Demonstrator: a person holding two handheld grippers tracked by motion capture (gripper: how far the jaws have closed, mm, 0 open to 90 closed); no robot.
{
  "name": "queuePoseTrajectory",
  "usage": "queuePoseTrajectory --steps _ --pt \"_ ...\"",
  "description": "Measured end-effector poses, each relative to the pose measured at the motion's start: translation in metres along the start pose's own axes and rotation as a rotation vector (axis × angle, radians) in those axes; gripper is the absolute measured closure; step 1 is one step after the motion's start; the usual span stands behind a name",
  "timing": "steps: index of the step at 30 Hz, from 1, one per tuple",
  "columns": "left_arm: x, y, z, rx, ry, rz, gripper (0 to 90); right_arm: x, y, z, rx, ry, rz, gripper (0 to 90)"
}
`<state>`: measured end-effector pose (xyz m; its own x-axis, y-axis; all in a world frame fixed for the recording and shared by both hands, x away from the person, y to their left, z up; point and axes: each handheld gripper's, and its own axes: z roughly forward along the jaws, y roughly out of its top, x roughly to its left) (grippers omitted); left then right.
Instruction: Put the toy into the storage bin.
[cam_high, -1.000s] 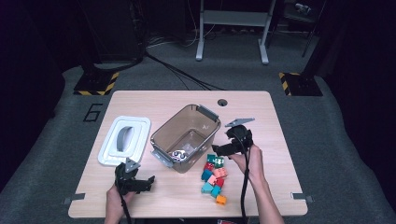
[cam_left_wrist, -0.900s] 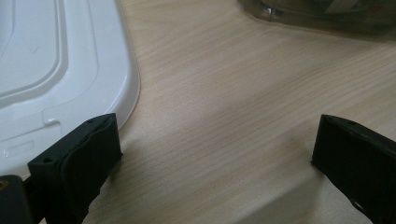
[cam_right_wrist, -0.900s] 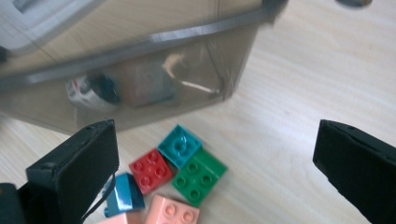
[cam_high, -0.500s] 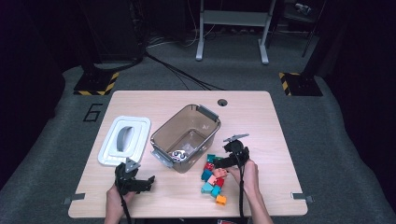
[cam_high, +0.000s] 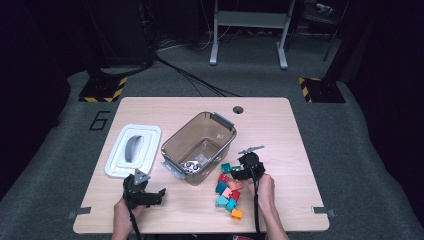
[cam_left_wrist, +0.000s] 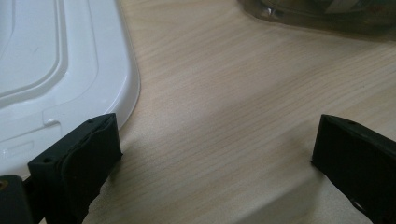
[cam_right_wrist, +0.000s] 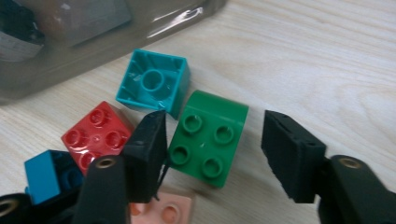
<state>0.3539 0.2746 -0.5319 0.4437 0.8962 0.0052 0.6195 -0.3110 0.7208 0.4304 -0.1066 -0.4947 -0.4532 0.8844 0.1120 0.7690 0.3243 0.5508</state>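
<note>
Right tongs (cam_right_wrist: 212, 154) stand apart, straddling the green brick (cam_right_wrist: 208, 138) (studs up, beside the bin (cam_high: 200, 145)) for a pinch; left tongs (cam_left_wrist: 215, 158) idle apart on the bench (cam_left_wrist: 224, 93).

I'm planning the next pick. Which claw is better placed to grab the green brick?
Right. The right claw is open around the green brick; the left claw hangs open beside the white lid.
</note>
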Motion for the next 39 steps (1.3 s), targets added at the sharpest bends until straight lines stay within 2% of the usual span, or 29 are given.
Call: queuePoseTrajectory --steps 3,9,12,19,27,38,39 --pt "0.0 0.0 0.0 0.0 0.0 0.0 1.0 -0.003 -0.001 -0.001 0.007 -0.001 -0.006 50.2" --pt "0.0 0.0 0.0 0.0 0.001 0.0 1.0 -0.004 0.001 0.003 0.014 -0.011 -0.014 50.3" --pt "0.0 0.0 0.0 0.002 -0.002 -0.001 1.0 -0.005 0.001 0.006 0.02 -0.013 -0.017 56.8" --pt "0.0 0.0 0.0 -0.001 -0.001 0.001 1.0 -0.006 0.001 0.001 0.001 -0.025 -0.021 58.8" --pt "0.0 0.0 0.0 -0.004 0.002 0.0 1.0 -0.011 0.004 -0.018 -0.065 -0.009 -0.001 58.9" --pt "0.0 0.0 0.0 -0.002 0.001 0.002 1.0 -0.015 0.016 -0.041 -0.107 -0.005 0.001 58.9" --pt "0.0 0.0 0.0 -0.003 0.002 0.001 1.0 -0.016 0.018 -0.044 -0.12 -0.009 -0.012 58.9"
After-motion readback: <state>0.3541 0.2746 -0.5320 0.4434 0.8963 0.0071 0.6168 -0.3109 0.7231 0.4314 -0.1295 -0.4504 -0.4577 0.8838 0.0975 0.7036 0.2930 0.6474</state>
